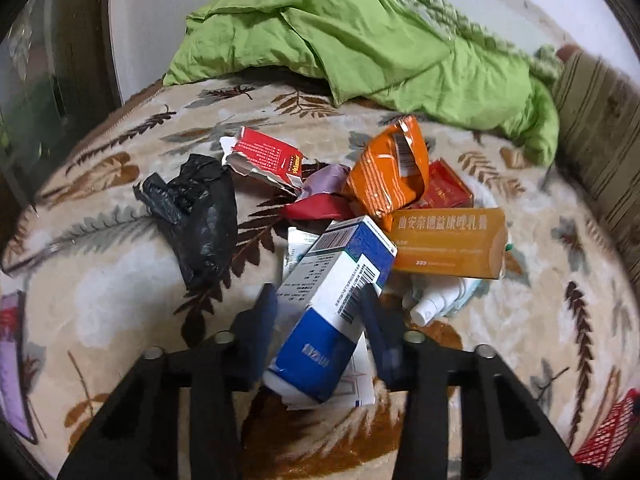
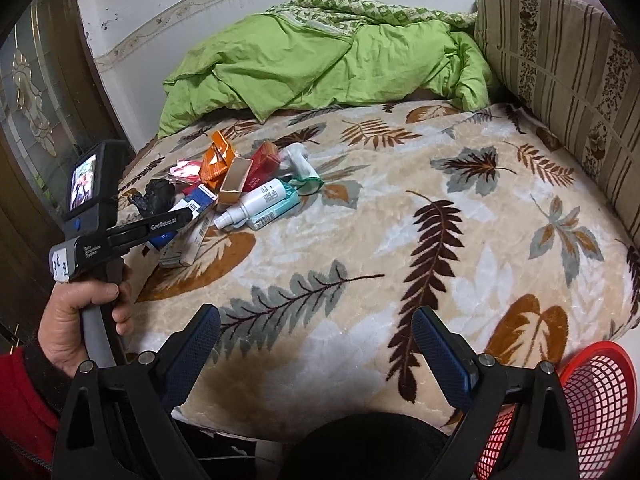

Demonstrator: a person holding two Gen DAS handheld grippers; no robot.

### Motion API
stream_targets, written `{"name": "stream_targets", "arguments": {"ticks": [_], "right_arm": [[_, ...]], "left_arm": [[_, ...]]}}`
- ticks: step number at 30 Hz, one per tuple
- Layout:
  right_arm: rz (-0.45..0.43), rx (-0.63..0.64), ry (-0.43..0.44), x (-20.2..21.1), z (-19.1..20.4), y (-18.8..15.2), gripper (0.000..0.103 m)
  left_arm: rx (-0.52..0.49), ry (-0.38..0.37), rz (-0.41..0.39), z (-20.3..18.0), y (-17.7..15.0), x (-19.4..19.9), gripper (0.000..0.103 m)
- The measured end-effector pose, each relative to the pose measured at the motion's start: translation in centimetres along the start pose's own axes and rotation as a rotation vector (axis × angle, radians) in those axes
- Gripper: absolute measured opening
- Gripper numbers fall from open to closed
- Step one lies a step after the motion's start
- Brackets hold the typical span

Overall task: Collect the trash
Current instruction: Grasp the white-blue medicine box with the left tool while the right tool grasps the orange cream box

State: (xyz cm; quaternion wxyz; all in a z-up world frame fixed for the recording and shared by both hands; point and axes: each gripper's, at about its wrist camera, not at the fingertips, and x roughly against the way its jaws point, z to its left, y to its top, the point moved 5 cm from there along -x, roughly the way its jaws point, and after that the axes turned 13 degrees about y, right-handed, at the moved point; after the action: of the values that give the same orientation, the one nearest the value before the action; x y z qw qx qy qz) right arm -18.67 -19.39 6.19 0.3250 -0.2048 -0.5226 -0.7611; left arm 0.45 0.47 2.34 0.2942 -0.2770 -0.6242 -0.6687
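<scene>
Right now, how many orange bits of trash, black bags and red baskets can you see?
Orange trash: 2 (orange bag, orange box)
Black bags: 1 (black bag)
Red baskets: 1 (red basket)
Total: 4

Plush leaf-print blanket; glossy cardboard blue-and-white box; crinkly black plastic bag; red plastic mesh basket.

A cream bed blanket carries brown, grey and rust leaf prints. The quilt is lime green, the bag black, one carton blue and white, another box orange, the basket red mesh, and the cushion brown-striped.
</scene>
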Motion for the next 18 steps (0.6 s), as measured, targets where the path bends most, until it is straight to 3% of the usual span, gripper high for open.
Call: {"name": "stream_targets", "arguments": {"ticks": [3,9,11,13,14,15,18], "right_arm": [[0.015,-0.007,0.071,-0.8,0.6,1.4,0.098],[0.034,-0.036,0.223,-4.4,2.1,5.2,0.097],[0.042,-0.053,0.259,-6.0,2.2,6.4,0.089],[0.070,-0.068,0.275,-8.5,2.3,8.0,0.079],[0.075,-0.073,0.288,-9.5,2.4,8.6,0.077],[0.081,-0.076,0.298,-10.5,2.5,9.1,0.077],[0.102,-0.087,0.281,-13.4,2.4,10.3,0.077]], "left_arm": [[0.018,-0.051,-0.001,0.7,-0.3,0.8,0.020],[0.050,-0.100,0.020,1.8,-0.8,1.0,0.020],[0.042,-0.106,0.016,1.7,-0.8,1.0,0.020],[0.035,-0.101,0.009,1.6,-0.9,0.8,0.028],[0.038,-0.103,0.009,1.6,-1.0,0.8,0.040],[0.042,-0.105,0.010,1.6,-1.0,0.7,0.050],[0.057,-0.122,0.002,1.7,-1.0,0.6,0.062]]}}
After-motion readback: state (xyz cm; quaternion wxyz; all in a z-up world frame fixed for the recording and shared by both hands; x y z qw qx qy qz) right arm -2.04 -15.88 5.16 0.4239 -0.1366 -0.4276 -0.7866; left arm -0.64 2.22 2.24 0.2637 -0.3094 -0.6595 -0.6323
